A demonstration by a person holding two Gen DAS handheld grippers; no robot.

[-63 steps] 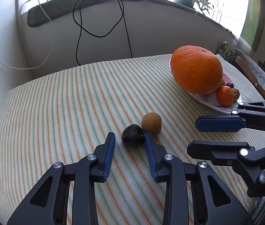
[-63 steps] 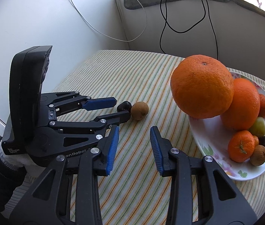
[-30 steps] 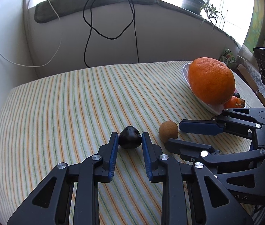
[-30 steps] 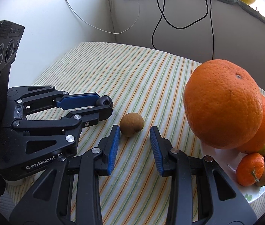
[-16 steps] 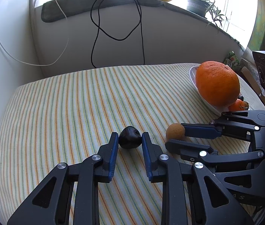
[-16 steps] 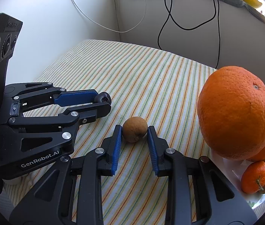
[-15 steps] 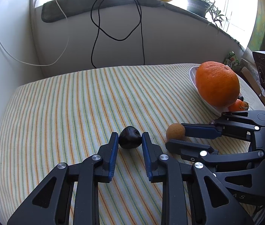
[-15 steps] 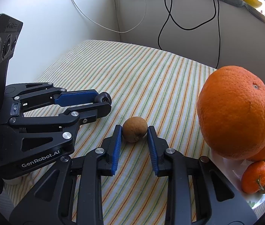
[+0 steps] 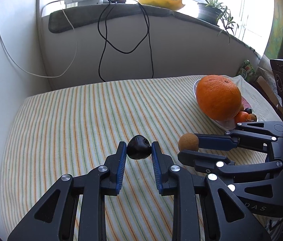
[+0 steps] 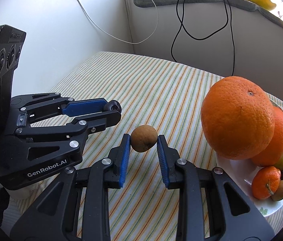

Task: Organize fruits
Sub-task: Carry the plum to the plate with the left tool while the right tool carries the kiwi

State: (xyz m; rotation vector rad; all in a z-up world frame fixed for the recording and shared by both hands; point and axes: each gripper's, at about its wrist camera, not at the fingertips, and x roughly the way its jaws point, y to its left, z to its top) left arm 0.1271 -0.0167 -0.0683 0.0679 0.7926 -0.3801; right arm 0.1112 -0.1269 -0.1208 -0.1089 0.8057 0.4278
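My left gripper [image 9: 138, 150] is shut on a small dark fruit [image 9: 138, 147] and holds it above the striped cloth; the dark fruit also shows in the right wrist view [image 10: 113, 106]. My right gripper [image 10: 143, 140] is shut on a small brown round fruit [image 10: 144, 138], also lifted off the cloth; it shows in the left wrist view [image 9: 188, 142]. To the right a white flowered plate [image 10: 269, 208] carries a big orange [image 10: 236, 118], a second orange [image 10: 277, 140], a mandarin [image 10: 265, 181] and several small fruits.
The striped tablecloth [image 9: 71, 124] covers the table up to a white wall and a sill [image 9: 121, 14] with hanging black and white cables [image 9: 103, 46]. A potted plant [image 9: 209, 12] and a yellow dish [image 9: 159, 1] sit on the sill.
Both grippers closed on their fruits about a second ago and have since risen off the cloth, each carrying its fruit. The view has tilted up a little.
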